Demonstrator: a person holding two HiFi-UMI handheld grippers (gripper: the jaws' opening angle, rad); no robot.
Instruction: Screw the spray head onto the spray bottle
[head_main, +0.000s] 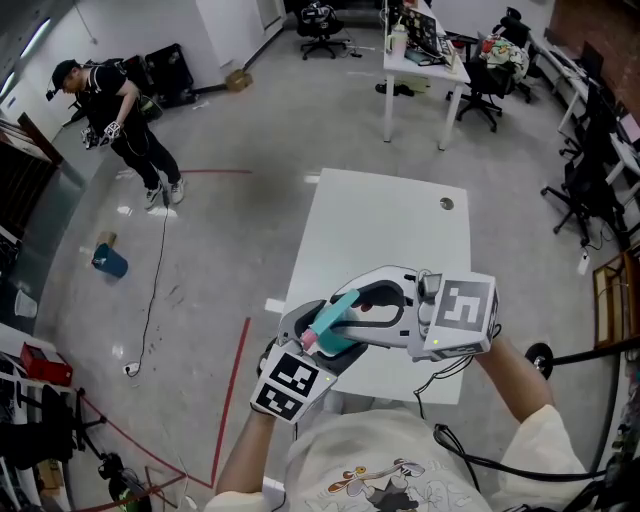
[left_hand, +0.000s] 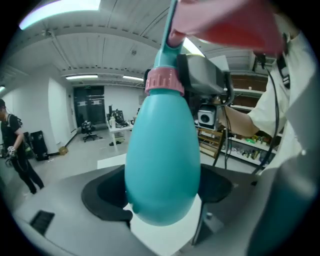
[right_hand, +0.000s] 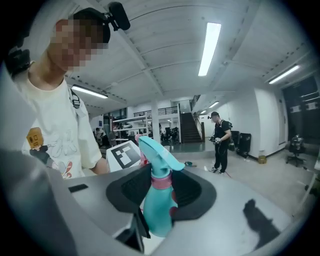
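Spray bottle (left_hand: 162, 165) upright, spray head (right_hand: 156, 150) topmost

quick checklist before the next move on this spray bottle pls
1. Bottle grip: ok. The left gripper has its jaws against the sides of the teal spray bottle.
2. Head grip: ok. The right gripper is closed on the spray head at its pink collar.
3. Head in line with the neck: ok. The collar sits squarely on top of the bottle.
4. Thread fully tightened: cannot tell. The collar hides the joint.
5. Room to work: ok. Both grippers hold the bottle in the air above the white table, and it touches nothing else.
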